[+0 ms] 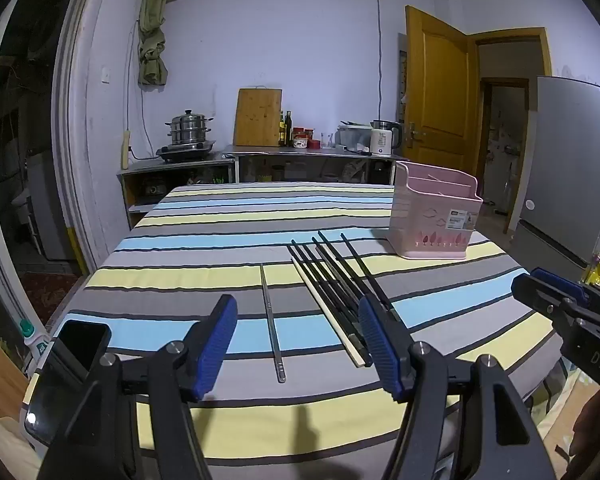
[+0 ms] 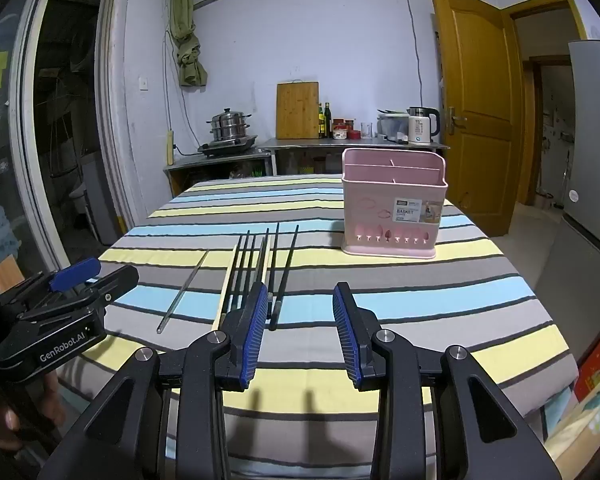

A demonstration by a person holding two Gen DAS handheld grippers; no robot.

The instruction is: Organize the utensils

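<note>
Both my left tongs (image 1: 298, 344) and right tongs (image 2: 300, 328) hang apart, empty, above the striped-cloth counter (image 2: 420, 304). Black chopsticks (image 2: 256, 268) lie near the pink plastic utensil basket (image 2: 392, 208).

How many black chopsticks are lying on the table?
5 black chopsticks, bunched together on the striped cloth, right of the pale chopstick, left of the pink basket; they overlap, so another may be hidden.
</note>
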